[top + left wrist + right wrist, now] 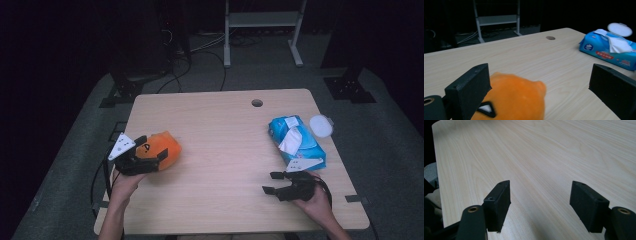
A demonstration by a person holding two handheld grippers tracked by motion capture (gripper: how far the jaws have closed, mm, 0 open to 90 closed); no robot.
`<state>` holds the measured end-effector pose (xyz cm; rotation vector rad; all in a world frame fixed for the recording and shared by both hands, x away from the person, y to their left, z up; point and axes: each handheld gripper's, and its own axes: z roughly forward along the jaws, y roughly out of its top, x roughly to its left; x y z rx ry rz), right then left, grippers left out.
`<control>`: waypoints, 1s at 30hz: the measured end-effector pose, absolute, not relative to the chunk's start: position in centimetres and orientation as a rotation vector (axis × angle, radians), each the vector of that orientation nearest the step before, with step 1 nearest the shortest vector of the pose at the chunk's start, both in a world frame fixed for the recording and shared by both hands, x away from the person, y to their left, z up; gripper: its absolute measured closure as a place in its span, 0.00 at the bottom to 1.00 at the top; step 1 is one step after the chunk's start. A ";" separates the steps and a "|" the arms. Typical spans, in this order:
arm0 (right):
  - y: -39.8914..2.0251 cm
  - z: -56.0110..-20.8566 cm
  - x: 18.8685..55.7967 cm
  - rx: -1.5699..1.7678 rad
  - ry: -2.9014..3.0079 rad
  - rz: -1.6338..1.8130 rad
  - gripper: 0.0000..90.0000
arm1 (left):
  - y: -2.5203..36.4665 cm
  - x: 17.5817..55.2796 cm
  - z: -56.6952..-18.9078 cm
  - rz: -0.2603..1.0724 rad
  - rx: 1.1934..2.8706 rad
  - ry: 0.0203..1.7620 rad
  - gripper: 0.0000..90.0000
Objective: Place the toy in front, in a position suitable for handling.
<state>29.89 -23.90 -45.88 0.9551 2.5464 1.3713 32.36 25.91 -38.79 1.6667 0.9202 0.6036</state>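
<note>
The soft toy (pixel 159 148) is bright orange, with a small black and white mark on it. The wipes pack (pixel 298 143) is blue with white tissue (pixel 290 140) coming out, a red label on its side and a white round lid (pixel 320 125). The table (pixel 225 130) is pale wood with fine grain lines. Both grippers (pixel 150 150) (pixel 273 182) are black, each with a light grey plate.
</note>
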 end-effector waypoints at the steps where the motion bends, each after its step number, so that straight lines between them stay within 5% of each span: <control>1: -23.9 -45.9 29.9 0.954 2.547 1.371 0.35 | 26.2 32.5 -38.9 0.610 1.665 0.932 0.03; 30: -23.6 -45.9 29.7 0.931 2.561 1.355 0.35 | 27.6 35.1 -44.3 0.646 1.722 1.128 0.05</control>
